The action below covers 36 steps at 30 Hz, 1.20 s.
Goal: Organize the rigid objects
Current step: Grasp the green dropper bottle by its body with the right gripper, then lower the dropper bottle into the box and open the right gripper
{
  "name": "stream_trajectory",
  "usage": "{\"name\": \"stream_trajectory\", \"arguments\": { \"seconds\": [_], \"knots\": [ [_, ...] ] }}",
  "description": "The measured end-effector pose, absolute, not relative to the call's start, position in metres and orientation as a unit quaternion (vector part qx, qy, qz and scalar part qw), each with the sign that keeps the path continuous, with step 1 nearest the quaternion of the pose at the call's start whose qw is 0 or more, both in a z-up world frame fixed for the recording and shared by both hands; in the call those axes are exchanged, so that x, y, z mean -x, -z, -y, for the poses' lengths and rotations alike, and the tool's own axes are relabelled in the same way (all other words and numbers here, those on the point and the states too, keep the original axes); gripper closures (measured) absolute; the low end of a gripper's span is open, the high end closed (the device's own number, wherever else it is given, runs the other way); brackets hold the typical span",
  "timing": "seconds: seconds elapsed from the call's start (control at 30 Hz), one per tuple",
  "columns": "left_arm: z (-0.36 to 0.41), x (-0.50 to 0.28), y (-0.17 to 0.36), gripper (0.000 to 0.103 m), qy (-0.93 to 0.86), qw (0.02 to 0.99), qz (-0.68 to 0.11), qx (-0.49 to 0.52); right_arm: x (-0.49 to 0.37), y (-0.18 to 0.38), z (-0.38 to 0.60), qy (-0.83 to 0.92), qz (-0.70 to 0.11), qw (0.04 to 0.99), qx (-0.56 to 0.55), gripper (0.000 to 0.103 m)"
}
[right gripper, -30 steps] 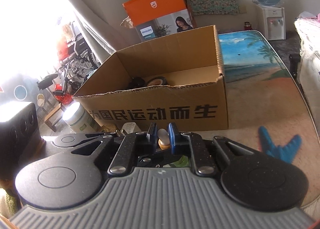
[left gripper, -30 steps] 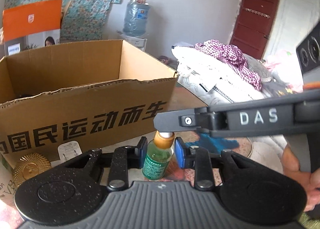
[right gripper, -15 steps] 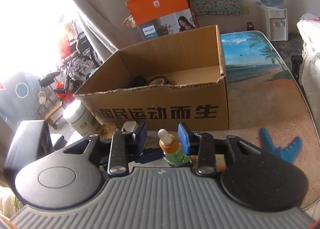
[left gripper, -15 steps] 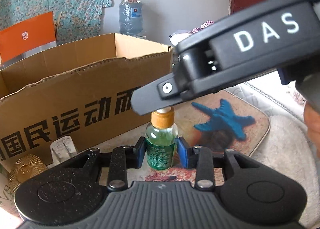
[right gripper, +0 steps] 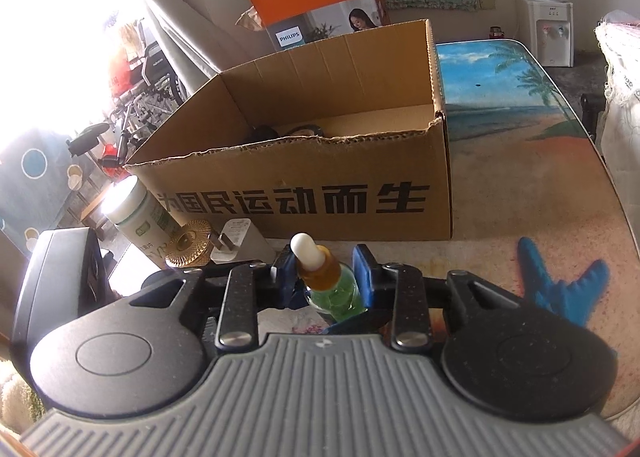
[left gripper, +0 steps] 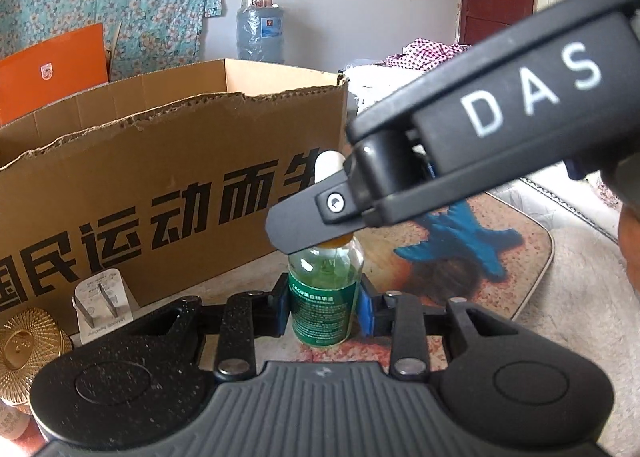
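A green glass dropper bottle [left gripper: 322,297] with an amber collar and white bulb stands on the table before the cardboard box [left gripper: 160,193]. My left gripper [left gripper: 323,311] has its blue pads at both sides of the bottle's body, shut on it. My right gripper [right gripper: 326,277] hovers over the same bottle [right gripper: 334,289], open, its pads apart on either side of the neck. In the left wrist view one black finger of the right gripper [left gripper: 316,213] crosses in front of the bottle's collar.
The open box [right gripper: 320,161] holds dark round items at its back left. A gold ribbed disc [right gripper: 189,243], a white plug adapter [right gripper: 236,239] and a white jar [right gripper: 140,217] stand left of the bottle. A blue starfish toy [right gripper: 560,285] lies at the right.
The right gripper opened from around the bottle's bulb and lifted. The left gripper closed in on the bottle's body and the bottle came upright on the table.
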State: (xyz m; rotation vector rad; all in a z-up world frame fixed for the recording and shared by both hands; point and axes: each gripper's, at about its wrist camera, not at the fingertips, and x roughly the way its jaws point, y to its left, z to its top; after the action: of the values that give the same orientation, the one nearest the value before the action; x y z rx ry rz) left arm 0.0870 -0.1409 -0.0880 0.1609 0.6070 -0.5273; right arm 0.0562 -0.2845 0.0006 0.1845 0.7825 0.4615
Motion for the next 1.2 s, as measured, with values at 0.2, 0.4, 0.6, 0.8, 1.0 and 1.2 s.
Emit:
{"name": "stream_trajectory", "arguments": {
  "seconds": [0.2, 0.4, 0.6, 0.8, 1.0, 1.2],
  "knots": [
    [0.142, -0.082, 0.081, 0.07, 0.261, 0.916, -0.295, -0.081, -0.053, -0.006, 0.286, -0.223, -0.363, 0.901, -0.079, 0.082],
    [0.139, -0.074, 0.064, 0.07, 0.255, 0.922, -0.28, -0.081, -0.045, -0.019, 0.285, -0.231, -0.347, 0.906, -0.077, 0.082],
    [0.122, -0.07, 0.016, 0.07, 0.235, 0.938, -0.244, -0.077, -0.038, -0.064, 0.276, -0.265, -0.299, 0.915, -0.054, 0.082],
    [0.104, -0.098, -0.042, 0.07, 0.21, 0.948, -0.229, -0.064, -0.066, -0.124, 0.263, -0.316, -0.253, 0.914, -0.022, 0.083],
    [0.09, -0.16, -0.071, 0.07, 0.187, 0.946, -0.261, -0.03, -0.14, -0.159, 0.249, -0.347, -0.262, 0.901, -0.014, 0.084],
    [0.084, -0.234, -0.056, 0.07, 0.167, 0.923, -0.346, 0.011, -0.234, -0.141, 0.242, -0.346, -0.337, 0.873, -0.06, 0.084]
  ]
}}
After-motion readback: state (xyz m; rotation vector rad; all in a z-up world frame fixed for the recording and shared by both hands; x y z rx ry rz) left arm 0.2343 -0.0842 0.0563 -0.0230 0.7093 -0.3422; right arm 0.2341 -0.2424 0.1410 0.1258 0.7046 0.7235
